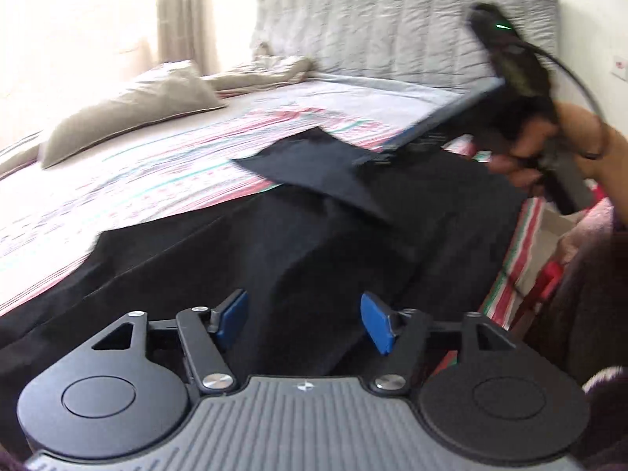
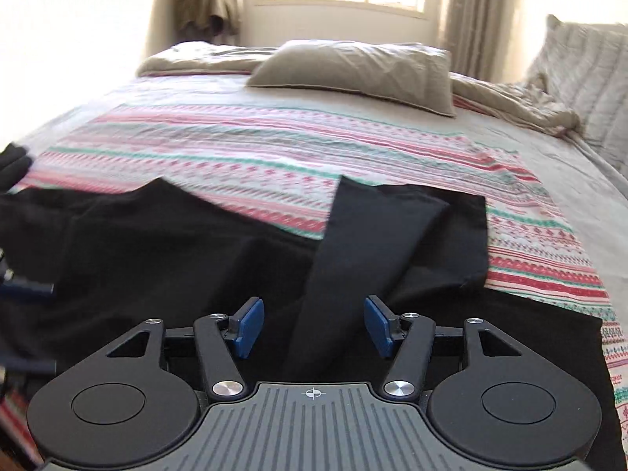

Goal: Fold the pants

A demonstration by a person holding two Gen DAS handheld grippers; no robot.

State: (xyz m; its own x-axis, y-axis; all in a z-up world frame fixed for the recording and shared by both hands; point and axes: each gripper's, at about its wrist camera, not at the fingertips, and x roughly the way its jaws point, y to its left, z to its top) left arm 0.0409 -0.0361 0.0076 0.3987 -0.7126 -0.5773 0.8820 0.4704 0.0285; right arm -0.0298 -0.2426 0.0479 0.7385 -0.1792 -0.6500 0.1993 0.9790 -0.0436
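- The black pants [image 2: 196, 243] are spread along the near edge of the bed, on a striped sheet [image 2: 251, 149] patterned in pink, red and green.
- One leg end [image 2: 408, 231] is seen turned back over the rest of the garment, its hem lying on the sheet.
- The left gripper [image 1: 304, 320] is held above the dark cloth with its blue pads [image 1: 235, 314] spread apart; nothing is gripped between them.
- The right gripper [image 2: 312, 324] is likewise held wide, over the folded-back strip of fabric, with nothing pinched.
- In the left wrist view the right-hand tool is blurred, and the person's hand [image 1: 549, 145] is seen around its handle.
- A beige pillow [image 2: 357, 70] lies further back on the bed, and a padded grey headboard [image 1: 392, 27] stands behind.
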